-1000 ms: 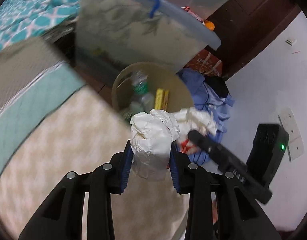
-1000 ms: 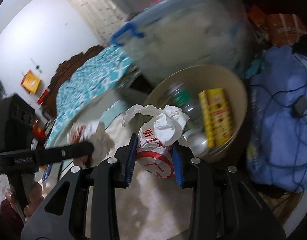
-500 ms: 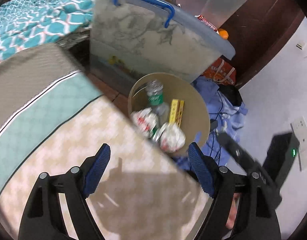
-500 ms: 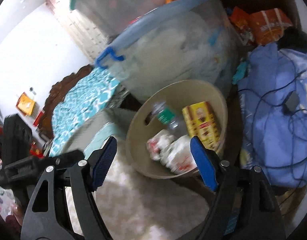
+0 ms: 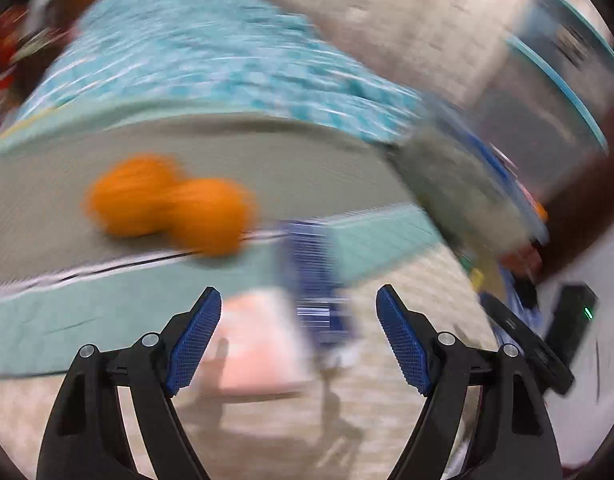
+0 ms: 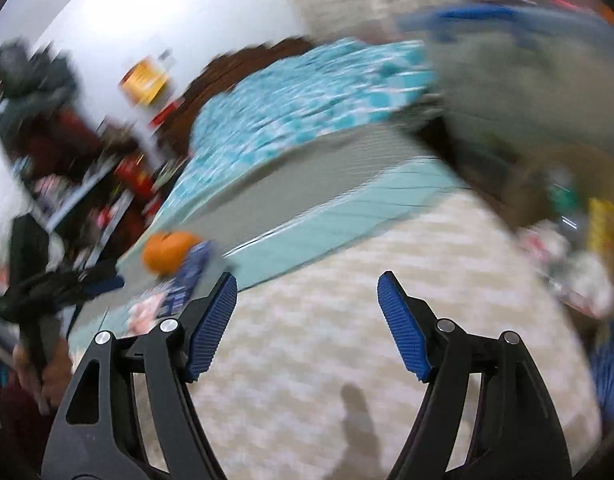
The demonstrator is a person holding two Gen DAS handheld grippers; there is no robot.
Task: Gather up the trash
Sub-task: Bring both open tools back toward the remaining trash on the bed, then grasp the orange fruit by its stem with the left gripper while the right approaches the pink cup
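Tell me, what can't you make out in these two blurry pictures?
- Left view: the orange lump; smeared, one thing or two unclear.
- Left view: the blue item and pink item; motion blur hides what they are.
- Right view: the bin; contents blurred, cut off at the right edge.

The left black plastic two-finger gripper has angular, strut-like arms with triangular cut-outs, silver round pivot screws at the joints, and blue ribbed rubber finger pads. The right black plastic two-finger gripper is identical in build: silver screws, blue ridged pads.
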